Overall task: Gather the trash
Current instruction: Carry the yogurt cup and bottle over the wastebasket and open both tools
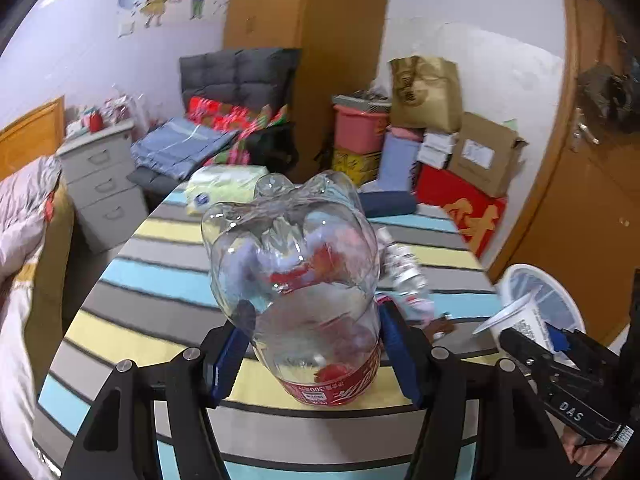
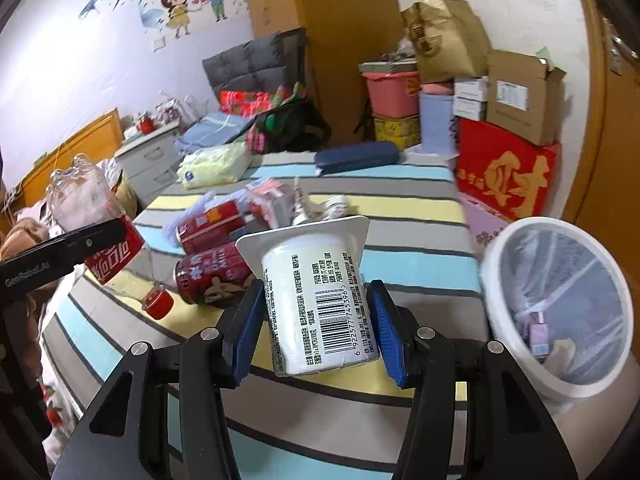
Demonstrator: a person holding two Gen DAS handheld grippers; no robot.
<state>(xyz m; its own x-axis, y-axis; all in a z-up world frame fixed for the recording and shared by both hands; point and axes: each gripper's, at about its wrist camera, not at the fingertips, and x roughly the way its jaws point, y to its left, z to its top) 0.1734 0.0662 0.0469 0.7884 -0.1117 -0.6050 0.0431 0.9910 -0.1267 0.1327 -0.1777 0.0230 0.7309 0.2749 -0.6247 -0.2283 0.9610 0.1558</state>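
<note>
Squarely between left claw (image 1: 316, 356) pads: bottle (image 1: 296, 272).

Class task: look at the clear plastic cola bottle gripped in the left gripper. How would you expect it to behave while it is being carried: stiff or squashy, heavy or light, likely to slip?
The plastic bottle looks empty, so probably light. Its thin clear wall may dent between the left gripper pads. The smooth rounded body could slip or swivel, especially as it hangs cap-down.

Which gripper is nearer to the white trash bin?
Right. The right gripper, holding the yogurt cup, is just beside the white trash bin; the left gripper, holding the plastic bottle, is farther away.
</note>
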